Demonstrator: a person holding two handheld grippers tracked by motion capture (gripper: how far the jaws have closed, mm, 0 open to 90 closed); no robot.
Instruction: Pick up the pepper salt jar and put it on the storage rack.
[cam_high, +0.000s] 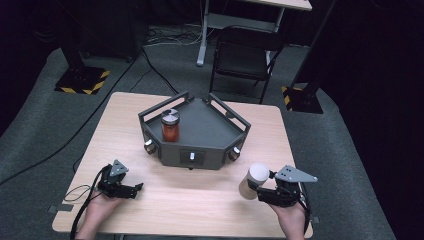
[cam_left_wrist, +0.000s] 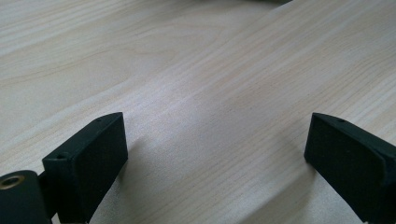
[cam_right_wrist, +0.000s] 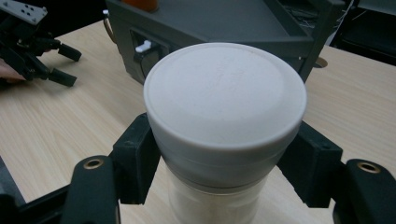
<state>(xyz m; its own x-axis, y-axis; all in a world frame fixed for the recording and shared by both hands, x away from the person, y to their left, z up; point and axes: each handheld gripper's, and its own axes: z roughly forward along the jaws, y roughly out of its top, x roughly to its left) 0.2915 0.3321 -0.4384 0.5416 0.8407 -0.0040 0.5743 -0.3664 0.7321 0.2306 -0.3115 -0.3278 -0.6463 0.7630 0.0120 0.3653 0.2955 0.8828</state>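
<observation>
A white-lidded jar (cam_high: 254, 179) of pale powder stands at the table's front right, gripped below its lid by my right gripper (cam_high: 261, 192). In the right gripper view both black jaws press against the jar (cam_right_wrist: 224, 107) under the white lid. My left gripper (cam_high: 136, 189) rests low at the front left, open, its jaws wide apart over bare wood (cam_left_wrist: 215, 140). A jar of red contents with a grey and white lid (cam_high: 170, 125) stands inside the dark grey tray (cam_high: 210, 135) at mid table.
The tray has raised rails and small knobs on its front faces (cam_high: 192, 158). Beyond the table stand a black chair (cam_high: 245, 55), a desk frame and two stand bases with yellow-black stripes (cam_high: 82, 80). The left gripper appears at the upper left of the right gripper view (cam_right_wrist: 60, 63).
</observation>
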